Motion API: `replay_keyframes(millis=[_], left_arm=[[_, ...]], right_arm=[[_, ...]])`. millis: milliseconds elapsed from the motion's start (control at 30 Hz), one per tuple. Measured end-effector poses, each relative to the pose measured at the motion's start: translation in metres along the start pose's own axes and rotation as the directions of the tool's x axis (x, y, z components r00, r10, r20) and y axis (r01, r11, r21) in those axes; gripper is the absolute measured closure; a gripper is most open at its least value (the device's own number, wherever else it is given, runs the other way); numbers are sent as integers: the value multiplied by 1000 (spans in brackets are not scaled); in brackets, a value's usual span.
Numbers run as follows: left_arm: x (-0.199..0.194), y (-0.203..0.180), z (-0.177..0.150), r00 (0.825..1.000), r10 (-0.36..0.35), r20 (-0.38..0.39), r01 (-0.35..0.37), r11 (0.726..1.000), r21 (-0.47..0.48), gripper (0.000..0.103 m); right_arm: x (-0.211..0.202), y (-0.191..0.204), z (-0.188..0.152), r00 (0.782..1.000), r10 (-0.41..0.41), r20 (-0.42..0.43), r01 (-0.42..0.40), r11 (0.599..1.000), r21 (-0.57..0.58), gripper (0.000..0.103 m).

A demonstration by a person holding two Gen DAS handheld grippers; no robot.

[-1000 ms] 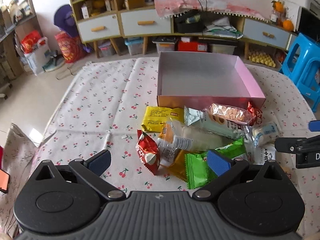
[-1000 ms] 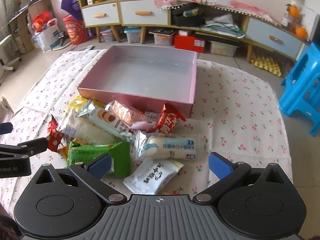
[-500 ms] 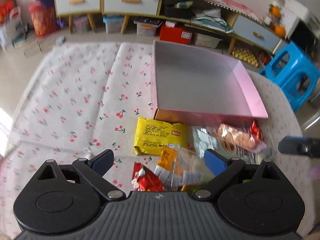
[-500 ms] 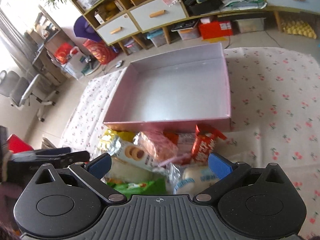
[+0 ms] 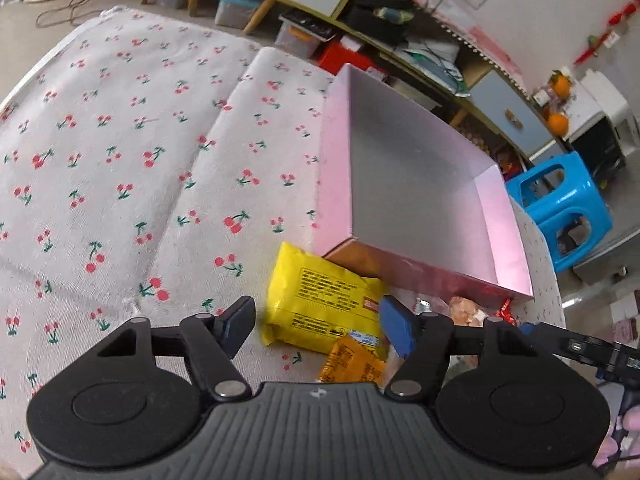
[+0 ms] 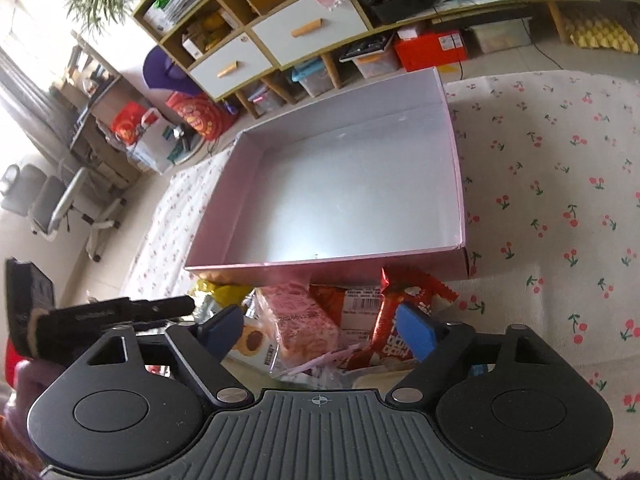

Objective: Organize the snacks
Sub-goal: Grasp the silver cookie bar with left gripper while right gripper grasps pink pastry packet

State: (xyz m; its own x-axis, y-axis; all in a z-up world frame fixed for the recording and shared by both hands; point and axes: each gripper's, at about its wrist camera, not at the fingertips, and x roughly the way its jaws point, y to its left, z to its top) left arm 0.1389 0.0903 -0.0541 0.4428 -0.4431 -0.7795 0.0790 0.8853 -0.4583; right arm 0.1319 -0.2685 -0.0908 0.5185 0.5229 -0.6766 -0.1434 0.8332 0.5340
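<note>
Both grippers had dropped closer to the snack pile since the earlier frames. Left gripper [image 5: 316, 320] was spread wide, jaws straddling the yellow packet [image 5: 320, 304], nothing grasped. Right gripper [image 6: 320, 326] was likewise released, jaws either side of the pink wafer pack [image 6: 300, 316] and red wrapper [image 6: 394, 320].

Yellow packet: glossy, black print block on its face, too small to read; it lay against the near corner of the pink box [image 5: 508, 216], partly over an orange packet [image 5: 352, 364]. Box interior was grey. Red wrapper carried white lettering, not legible.

Worktop [image 5: 120, 160] carried a white cloth with a cherry print. Room: cabinet with white drawers [image 6: 296, 36], blue stool [image 5: 560, 208], office chair [image 6: 60, 204].
</note>
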Motion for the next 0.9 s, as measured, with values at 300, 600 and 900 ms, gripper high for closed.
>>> replay_keyframes(millis=[300,600,900], left_arm=[[-7,-17,2,997,-78,26,76,993,88,55],[19,-28,-2,987,-149,-57,155,981,119,58],[22,-26,-5,973,-218,-79,222,974,48,58]], right_arm=[[8,-6,6,998,59,-3,-59,997,53,48],[21,4,-2,999,8,-39,-8,1000,-8,47],[24,14,-6,998,2,-57,-5,999,-47,59]])
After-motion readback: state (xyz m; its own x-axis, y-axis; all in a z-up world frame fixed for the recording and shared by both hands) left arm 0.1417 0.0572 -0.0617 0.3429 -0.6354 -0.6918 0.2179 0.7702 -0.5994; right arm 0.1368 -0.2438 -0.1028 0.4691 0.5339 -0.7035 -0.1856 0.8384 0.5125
